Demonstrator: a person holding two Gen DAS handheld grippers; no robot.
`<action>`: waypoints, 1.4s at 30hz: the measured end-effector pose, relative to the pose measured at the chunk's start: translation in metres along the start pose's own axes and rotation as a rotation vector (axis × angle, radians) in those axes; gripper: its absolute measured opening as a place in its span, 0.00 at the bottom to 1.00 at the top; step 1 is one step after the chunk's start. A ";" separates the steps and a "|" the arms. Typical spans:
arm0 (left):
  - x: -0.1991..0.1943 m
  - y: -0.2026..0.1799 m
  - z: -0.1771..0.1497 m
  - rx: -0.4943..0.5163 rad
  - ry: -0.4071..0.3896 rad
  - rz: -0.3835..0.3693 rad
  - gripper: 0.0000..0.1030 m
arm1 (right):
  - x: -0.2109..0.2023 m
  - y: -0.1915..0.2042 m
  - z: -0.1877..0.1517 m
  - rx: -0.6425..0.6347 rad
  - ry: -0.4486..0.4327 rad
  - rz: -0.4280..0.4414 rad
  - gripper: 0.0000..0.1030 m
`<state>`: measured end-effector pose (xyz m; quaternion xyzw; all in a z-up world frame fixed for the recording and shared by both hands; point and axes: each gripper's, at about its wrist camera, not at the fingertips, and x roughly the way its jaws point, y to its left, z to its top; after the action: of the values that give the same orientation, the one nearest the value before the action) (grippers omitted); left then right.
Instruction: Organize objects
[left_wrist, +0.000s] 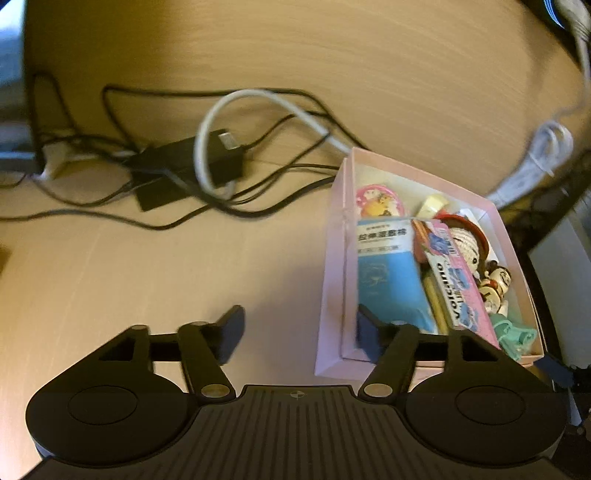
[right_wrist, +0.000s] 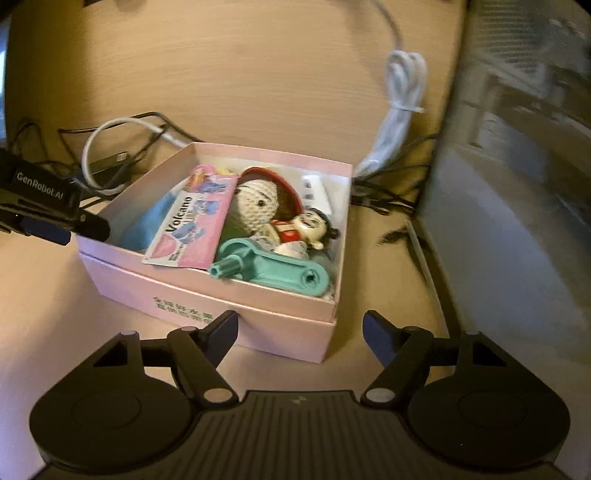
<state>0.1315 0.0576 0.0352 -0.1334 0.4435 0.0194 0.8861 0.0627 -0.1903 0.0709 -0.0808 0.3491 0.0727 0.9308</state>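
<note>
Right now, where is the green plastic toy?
The green plastic toy lies in the pink box, at its front right corner in the right wrist view, beside the Volcano packet and below the little figurine.

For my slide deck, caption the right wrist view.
Open right gripper faces a pink box packed with trinkets; left gripper at its far corner.

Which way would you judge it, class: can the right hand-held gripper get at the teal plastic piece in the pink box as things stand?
Probably yes. The right hand-held gripper is open and faces the pink box; the teal plastic piece lies on top at the near edge, uncovered.
</note>
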 end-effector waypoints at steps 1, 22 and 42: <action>0.000 0.003 0.000 -0.010 0.005 -0.006 0.77 | 0.002 0.006 0.002 -0.026 -0.006 -0.006 0.73; -0.082 0.008 -0.101 0.177 -0.137 -0.087 0.68 | -0.061 0.007 -0.040 0.199 0.046 -0.026 0.99; -0.050 -0.038 -0.189 0.230 -0.258 0.089 0.86 | -0.050 0.019 -0.094 0.151 0.093 -0.003 1.00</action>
<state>-0.0406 -0.0230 -0.0252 -0.0079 0.3308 0.0249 0.9433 -0.0378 -0.1949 0.0326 -0.0141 0.3961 0.0408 0.9172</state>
